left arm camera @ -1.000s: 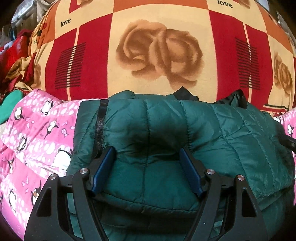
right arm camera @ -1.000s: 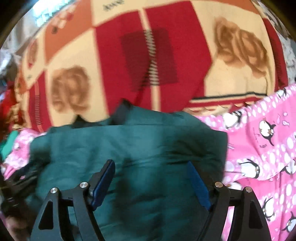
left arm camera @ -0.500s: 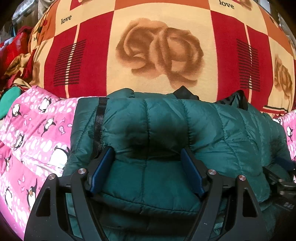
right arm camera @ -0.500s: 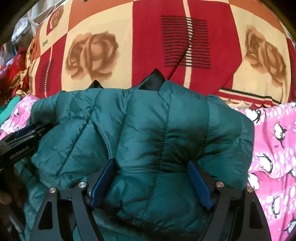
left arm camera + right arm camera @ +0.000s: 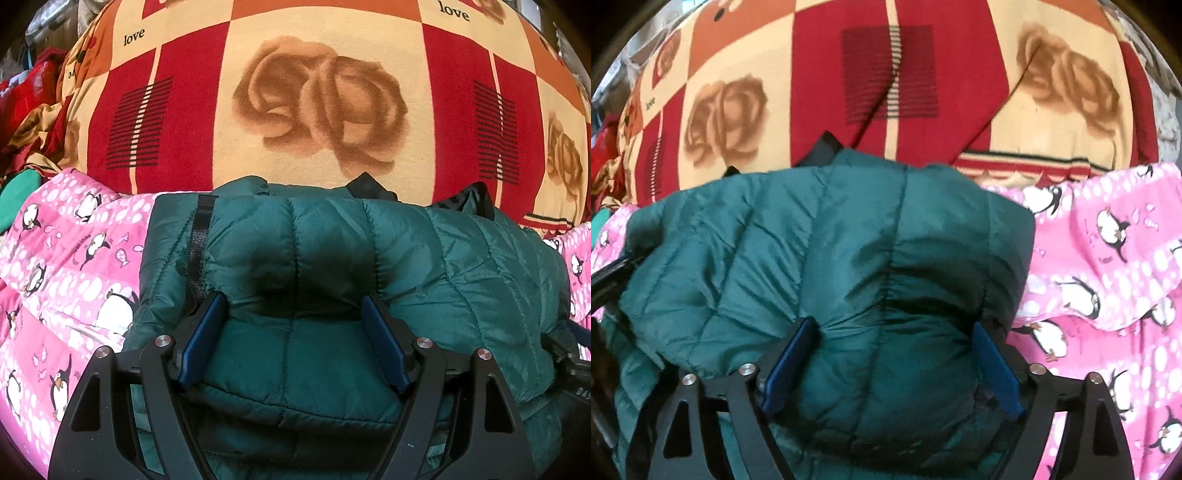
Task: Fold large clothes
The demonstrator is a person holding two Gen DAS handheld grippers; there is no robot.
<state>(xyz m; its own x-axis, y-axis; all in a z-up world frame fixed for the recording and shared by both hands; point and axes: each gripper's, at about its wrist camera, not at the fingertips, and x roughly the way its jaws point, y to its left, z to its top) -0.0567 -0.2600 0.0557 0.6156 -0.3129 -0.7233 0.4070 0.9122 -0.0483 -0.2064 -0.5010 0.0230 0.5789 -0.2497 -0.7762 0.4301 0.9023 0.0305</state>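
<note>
Between both sets of blue pads sits the green puffer jacket [image 5: 332, 280], long axis running 9 to 3 o'clock across the penguin sheet [image 5: 62, 280]. I read left gripper [image 5: 295, 339] and right gripper [image 5: 890, 358] as wide, fabric bulging between, not pinched. Jacket stretches toward 12 o'clock; both equally near.

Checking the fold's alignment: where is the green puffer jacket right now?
Centre of both wrist views: green puffer jacket on the pink penguin sheet, against the rose blanket.
</note>
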